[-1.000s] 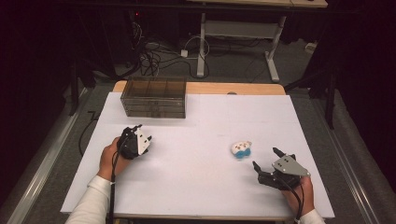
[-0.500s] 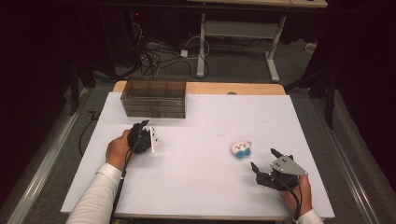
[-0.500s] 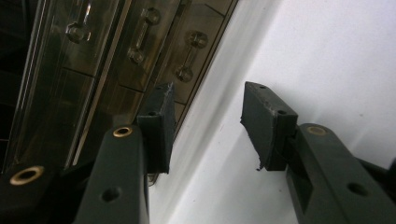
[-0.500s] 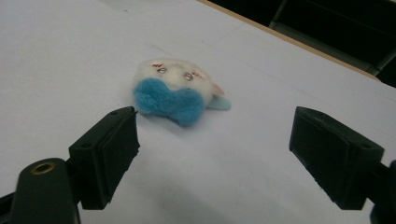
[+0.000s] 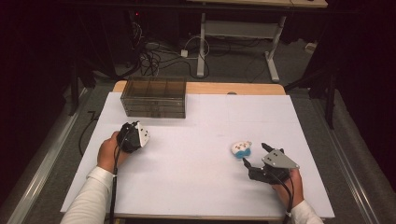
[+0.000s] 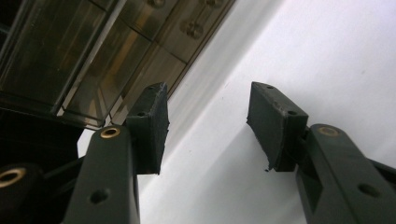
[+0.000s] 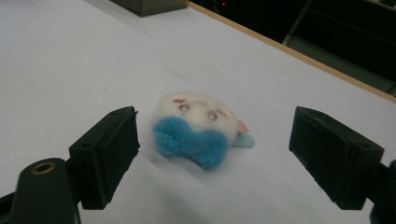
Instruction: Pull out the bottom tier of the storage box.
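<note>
On the white table (image 5: 196, 186), the plush toy (image 7: 198, 128) is lying just ahead of the right gripper (image 7: 212, 158), its jaws gaping wide, untouching; the left gripper (image 6: 208, 126), jaws just opening with nothing between, is facing the drawer box (image 6: 93, 56).

Your left hand (image 5: 108, 151) grips the left tongs (image 6: 205, 119) low over the near-left of the worktop, white sleeve trailing back to the edge; the jaws have just been opening and stand partly apart with nothing between them. Your right hand (image 5: 288, 183) holds the right tongs (image 7: 212, 156) near the front right, jaws spread wide and pointing forward-left, pads pressing on nothing.
</note>
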`<control>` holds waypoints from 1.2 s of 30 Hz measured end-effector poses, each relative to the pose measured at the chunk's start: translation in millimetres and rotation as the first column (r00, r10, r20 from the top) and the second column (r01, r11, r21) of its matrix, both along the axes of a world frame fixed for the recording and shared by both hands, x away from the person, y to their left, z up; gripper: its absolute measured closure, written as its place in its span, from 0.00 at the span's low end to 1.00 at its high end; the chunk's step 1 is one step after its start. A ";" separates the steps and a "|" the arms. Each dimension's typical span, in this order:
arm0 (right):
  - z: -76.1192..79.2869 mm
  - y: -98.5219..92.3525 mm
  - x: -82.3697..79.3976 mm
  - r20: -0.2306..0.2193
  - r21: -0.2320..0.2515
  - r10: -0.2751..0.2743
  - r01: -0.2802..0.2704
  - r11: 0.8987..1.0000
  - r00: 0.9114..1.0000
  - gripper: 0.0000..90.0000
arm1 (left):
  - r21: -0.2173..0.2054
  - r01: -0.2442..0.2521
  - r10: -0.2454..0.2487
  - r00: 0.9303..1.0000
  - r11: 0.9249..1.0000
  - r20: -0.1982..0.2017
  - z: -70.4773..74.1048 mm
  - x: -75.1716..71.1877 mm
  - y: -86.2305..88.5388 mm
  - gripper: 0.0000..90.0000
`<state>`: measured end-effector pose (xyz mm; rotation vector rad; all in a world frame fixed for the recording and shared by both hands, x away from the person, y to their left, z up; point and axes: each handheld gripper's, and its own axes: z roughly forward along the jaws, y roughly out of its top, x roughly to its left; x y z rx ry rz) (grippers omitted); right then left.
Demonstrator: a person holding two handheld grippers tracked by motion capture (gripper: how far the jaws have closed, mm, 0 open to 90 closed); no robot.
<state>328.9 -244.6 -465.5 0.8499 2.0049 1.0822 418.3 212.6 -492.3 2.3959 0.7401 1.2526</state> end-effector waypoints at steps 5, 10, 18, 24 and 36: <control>-2.1 10.3 7.4 -0.006 -0.012 0.044 -0.044 0.999 0.999 0.18 | 0.099 0.008 -0.010 1.000 0.995 0.019 -4.2 10.1 -10.2 0.53; -1.5 9.8 7.2 0.002 -0.013 0.049 -0.049 0.999 0.999 0.18 | 0.118 0.005 -0.010 0.999 0.993 0.040 -7.0 23.2 -18.6 0.57; -1.0 6.4 3.1 0.003 -0.016 0.032 -0.032 0.999 0.999 0.18 | 0.246 0.031 -0.059 0.993 0.969 0.106 -14.3 40.9 -30.6 0.58; -1.8 1.7 -2.2 0.004 -0.022 0.013 -0.013 1.000 1.000 0.18 | 0.317 0.034 -0.090 0.982 0.948 0.163 -24.5 47.3 -33.8 0.66; -5.3 -6.6 -15.1 -0.006 -0.041 -0.024 0.023 0.999 1.000 0.18 | 0.377 0.034 -0.124 0.968 0.925 0.217 -34.3 52.0 -37.4 0.81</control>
